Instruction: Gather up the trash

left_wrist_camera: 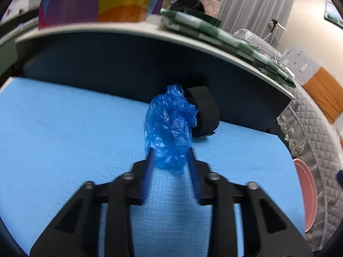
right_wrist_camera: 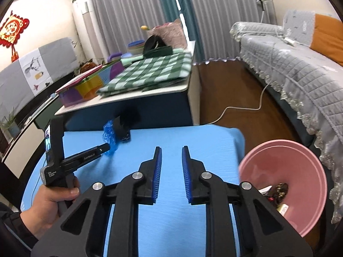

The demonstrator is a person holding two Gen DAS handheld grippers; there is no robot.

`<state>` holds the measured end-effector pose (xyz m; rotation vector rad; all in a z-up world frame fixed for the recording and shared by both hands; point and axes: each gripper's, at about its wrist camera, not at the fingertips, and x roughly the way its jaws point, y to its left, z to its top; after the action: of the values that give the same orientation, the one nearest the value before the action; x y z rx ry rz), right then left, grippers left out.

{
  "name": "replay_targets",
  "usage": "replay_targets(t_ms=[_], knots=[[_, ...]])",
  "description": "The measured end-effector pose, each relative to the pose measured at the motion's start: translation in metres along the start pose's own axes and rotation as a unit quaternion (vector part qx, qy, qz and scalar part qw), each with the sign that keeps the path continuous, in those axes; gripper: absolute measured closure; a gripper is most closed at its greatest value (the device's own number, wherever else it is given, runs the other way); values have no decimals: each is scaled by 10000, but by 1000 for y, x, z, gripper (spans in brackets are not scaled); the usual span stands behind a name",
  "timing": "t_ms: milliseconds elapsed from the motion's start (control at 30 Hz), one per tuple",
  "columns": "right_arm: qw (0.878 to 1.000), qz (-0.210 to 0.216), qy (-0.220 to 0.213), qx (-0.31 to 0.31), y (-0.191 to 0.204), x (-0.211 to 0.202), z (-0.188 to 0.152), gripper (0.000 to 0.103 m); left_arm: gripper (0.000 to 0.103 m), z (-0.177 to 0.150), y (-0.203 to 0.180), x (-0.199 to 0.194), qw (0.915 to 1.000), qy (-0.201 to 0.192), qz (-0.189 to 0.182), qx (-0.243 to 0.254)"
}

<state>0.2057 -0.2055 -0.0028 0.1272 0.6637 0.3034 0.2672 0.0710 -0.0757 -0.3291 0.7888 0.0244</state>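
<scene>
Left wrist view: left gripper (left_wrist_camera: 170, 160) pinching crumpled blue plastic bag (left_wrist_camera: 169, 124) between blue pads, over blue mat (left_wrist_camera: 64, 132). Black object (left_wrist_camera: 203, 113) lying just behind bag.

Right wrist view: right gripper (right_wrist_camera: 171, 150) hovering over mat (right_wrist_camera: 203, 141), jaws narrow, nothing between them. Hand (right_wrist_camera: 53, 201) gripping left gripper (right_wrist_camera: 108, 147), bag (right_wrist_camera: 110, 137) at its tips. Pink basin (right_wrist_camera: 285, 167) at mat's right edge, holding trash (right_wrist_camera: 278, 194).

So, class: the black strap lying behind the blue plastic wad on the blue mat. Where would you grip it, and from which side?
Probably grip the black strap across its raised loop, coming down from above on the side away from the blue plastic wad. The band arches up off the blue mat, giving the jaws an edge to close on. The wad, between the left gripper fingers, blocks the near side.
</scene>
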Motion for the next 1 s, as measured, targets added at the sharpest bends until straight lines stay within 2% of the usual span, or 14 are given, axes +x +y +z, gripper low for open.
replay_targets(t_ms=[33,67,167,300,500,600,667,833,1000], knots=[[10000,35,50,-3,4,6,0,83,83,-1,3,0,10000,33,-34,-76],[9999,86,103,1,9,13,1,83,94,-2,5,0,9999,76,-37,-140],[9993,293,236,8,26,37,6,83,102,-7,10,-1,9996,170,-30,-203],[9980,520,357,-76,54,71,16,81,103,-13,13,-8,9998,150,36,-147],[9959,640,519,-364,89,117,28,77,103,-8,33,-16,9992,42,-113,-382],[9949,693,616,-391,97,137,32,66,103,-4,44,-19,9989,4,-84,-451],[9932,768,760,-437,101,151,32,64,103,-2,50,-20,9986,-52,-82,-518],[9894,943,1011,-446,104,167,24,66,103,2,60,-20,9977,-142,-137,-646],[9874,1033,1116,-437,98,162,11,67,103,3,61,-19,9973,-220,-284,-644]])
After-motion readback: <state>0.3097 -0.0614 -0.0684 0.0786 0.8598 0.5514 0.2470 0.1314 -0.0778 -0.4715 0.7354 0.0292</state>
